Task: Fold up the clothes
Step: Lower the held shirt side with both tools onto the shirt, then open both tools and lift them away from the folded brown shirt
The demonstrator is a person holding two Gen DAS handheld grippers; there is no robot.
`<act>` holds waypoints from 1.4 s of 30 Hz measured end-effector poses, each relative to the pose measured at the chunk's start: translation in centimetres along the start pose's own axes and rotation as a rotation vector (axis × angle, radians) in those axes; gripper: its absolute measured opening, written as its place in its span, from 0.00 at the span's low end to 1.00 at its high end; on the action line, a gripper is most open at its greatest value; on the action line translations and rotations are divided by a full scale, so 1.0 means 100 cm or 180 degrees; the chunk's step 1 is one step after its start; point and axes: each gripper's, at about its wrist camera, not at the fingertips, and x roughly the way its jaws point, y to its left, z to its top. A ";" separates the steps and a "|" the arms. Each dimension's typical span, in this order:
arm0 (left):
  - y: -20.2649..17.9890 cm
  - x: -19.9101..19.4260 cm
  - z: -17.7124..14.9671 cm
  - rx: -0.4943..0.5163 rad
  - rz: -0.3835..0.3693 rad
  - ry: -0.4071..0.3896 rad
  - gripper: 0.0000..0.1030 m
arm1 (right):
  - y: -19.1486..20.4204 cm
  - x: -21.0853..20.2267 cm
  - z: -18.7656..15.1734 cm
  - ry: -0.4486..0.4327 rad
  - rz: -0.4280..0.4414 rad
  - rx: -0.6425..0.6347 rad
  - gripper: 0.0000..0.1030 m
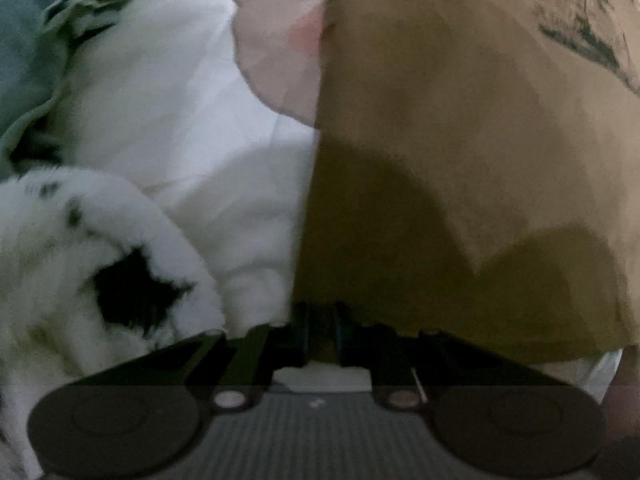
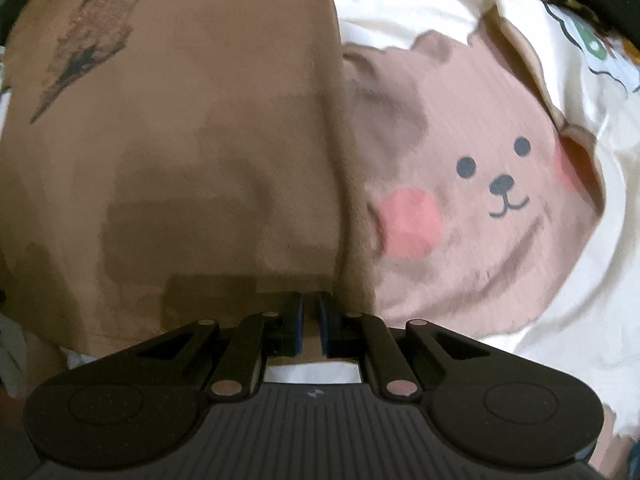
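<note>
Both grippers point down onto the same tan garment, one at each lower corner, which reads as the pinch that starts a fold.

Low in the left wrist view, the left gripper has its jaws drawn close together at the bottom hem of the tan garment, near its left edge. The cloth appears to sit between the pads, so I judge it clamped on the hem, though blur and shadow keep the contact from being plain. The garment fills the right half of that frame, its faded print at the upper right. To the left lie white bedding, a fluffy white item with black patches at the lower left, and teal cloth in the upper left corner.

In the right wrist view, the right gripper is also nearly closed, with only a narrow slit between the blue pads, at the hem just inside the garment's right edge. Cloth seems caught there too, but I cannot be sure. The garment spreads across the left half, flat and smooth. Beside it, at the right centre, a pink bear-face print shows on a cream fabric.

Gripping both corners would let the hem lift evenly and carry over toward the print end without skewing.
</note>
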 end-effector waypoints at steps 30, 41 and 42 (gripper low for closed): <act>0.016 -0.127 0.030 0.0040 -0.0095 -0.1094 0.22 | -0.053 -0.111 -0.026 -0.0998 -0.0098 0.0500 0.15; -0.004 -0.175 0.103 0.0174 -0.0084 -0.1723 0.22 | -0.037 -0.126 0.037 -0.1348 -0.0011 0.0401 0.15; -0.007 -0.175 0.110 0.0183 -0.0082 -0.1751 0.22 | -0.036 -0.126 0.043 -0.1366 -0.0014 0.0392 0.15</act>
